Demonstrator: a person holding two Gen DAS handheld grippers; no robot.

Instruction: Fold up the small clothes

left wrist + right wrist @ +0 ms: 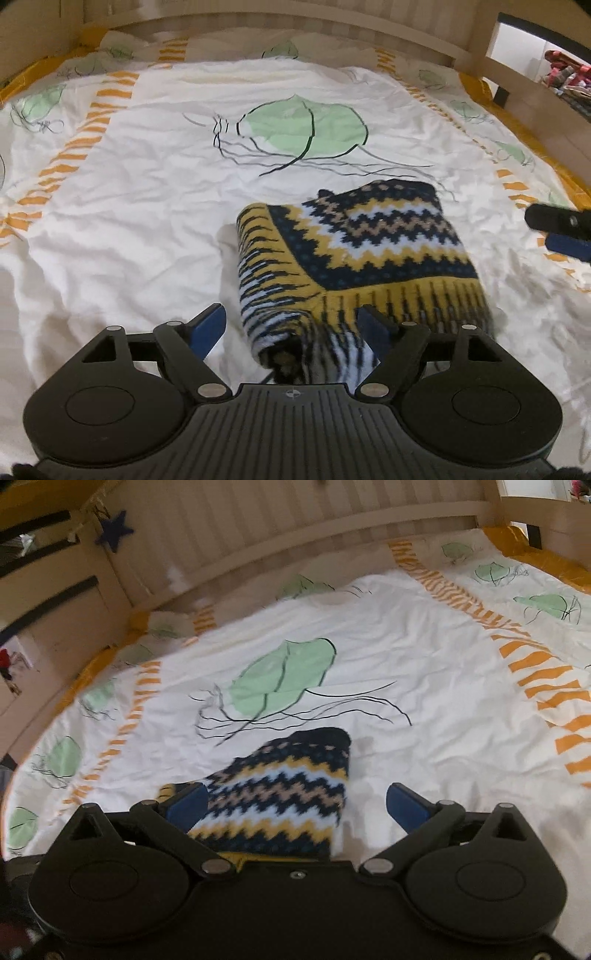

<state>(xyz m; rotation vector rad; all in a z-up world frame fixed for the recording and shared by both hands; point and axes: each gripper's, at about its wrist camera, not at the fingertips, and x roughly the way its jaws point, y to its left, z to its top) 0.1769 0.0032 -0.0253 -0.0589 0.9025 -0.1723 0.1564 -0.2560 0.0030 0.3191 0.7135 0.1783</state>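
The near end of the folded sweater (354, 258) drops behind the left gripper (291, 328), whose blue pads stand apart, gripping nothing. In the right wrist view the right gripper (295, 805) body cuts off the sweater's lower edge; its jaws gape, pressing nothing. The sweater lies on a white quilt (147, 192), just below its big green jellyfish print (303, 129). A wooden rail (332, 528) runs beyond.

sweater's (280, 794) near edge hidden behind tongs
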